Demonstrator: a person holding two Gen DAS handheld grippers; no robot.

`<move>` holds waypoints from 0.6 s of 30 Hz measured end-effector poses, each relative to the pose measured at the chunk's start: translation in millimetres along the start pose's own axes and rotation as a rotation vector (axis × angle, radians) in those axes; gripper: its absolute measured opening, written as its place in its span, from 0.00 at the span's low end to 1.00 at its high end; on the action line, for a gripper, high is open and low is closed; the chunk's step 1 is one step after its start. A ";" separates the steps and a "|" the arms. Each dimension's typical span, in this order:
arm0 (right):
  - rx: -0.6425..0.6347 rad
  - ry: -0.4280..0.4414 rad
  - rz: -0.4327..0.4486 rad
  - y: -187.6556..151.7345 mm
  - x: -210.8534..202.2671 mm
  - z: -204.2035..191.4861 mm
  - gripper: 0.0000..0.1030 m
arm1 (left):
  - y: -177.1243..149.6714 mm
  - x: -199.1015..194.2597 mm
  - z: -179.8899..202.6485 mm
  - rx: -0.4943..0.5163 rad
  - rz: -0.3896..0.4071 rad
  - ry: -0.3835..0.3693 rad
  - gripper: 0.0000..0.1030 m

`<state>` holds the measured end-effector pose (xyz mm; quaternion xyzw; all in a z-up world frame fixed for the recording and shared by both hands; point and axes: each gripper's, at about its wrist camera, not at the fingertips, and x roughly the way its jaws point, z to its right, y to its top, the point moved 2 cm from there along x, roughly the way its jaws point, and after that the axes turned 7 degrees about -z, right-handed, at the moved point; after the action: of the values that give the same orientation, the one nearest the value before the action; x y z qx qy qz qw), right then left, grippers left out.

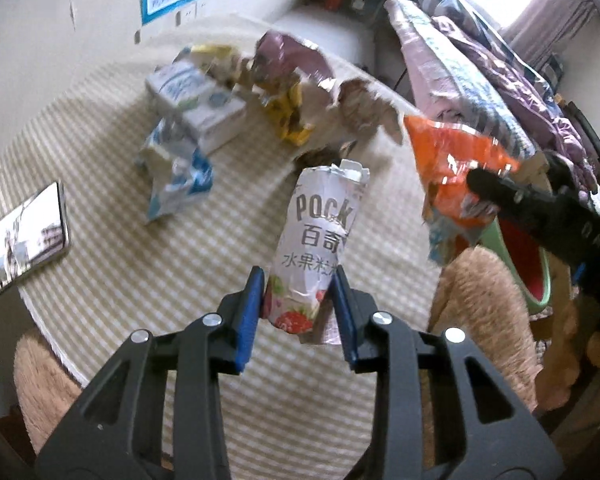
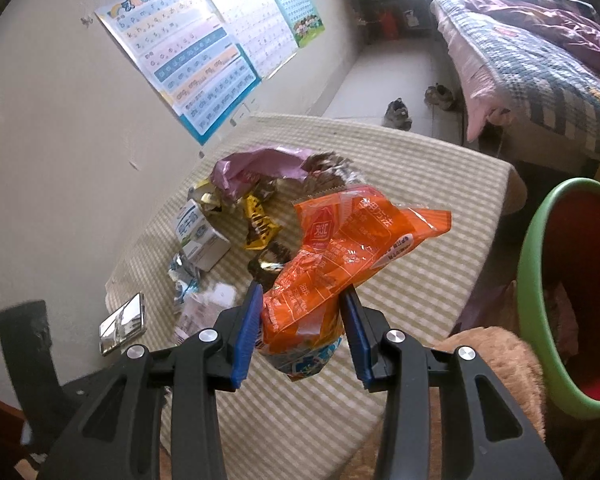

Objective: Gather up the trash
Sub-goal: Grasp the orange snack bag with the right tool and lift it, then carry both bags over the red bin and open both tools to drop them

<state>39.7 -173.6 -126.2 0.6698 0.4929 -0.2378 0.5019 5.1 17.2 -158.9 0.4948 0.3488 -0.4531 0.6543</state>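
- While lifted above the checked table point(image 1: 111, 264), left gripper point(image 1: 297, 300) pinching Pocky wrapper point(image 1: 320, 236).
- Right gripper point(image 2: 300, 320) clamped on orange bag point(image 2: 340, 252), beside green-rimmed bin point(image 2: 536, 264) past table edge.

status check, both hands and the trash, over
Left gripper shut on Pocky box, lifted. Right gripper shut on orange bag. Bin open at right, path clear. More wrappers on table.

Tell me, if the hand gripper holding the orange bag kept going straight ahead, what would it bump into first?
Probably the checked tablecloth on the table. The right gripper, shut on the orange bag, points down at bare cloth right of the wrapper pile. Depth is hard to judge.
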 end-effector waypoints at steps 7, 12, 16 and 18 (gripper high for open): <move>0.033 -0.023 0.011 -2.7 -6.3 18.9 0.38 | 28.0 -7.4 16.9 -0.009 0.052 -0.019 0.32; 0.053 -0.035 0.003 -6.4 -5.5 27.7 0.38 | 39.8 -13.9 33.2 0.030 0.094 -0.026 0.32; 0.064 -0.041 -0.001 -6.5 -3.7 32.6 0.38 | 34.0 -7.4 37.6 0.053 0.077 -0.013 0.32; 0.069 -0.041 -0.003 -6.0 -2.3 34.0 0.38 | 30.6 -1.7 33.8 0.037 0.056 -0.016 0.32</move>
<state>39.3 -205.4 -140.0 0.6807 0.4752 -0.2692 0.4883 33.6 -11.8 -138.2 0.5127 0.3210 -0.4453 0.6602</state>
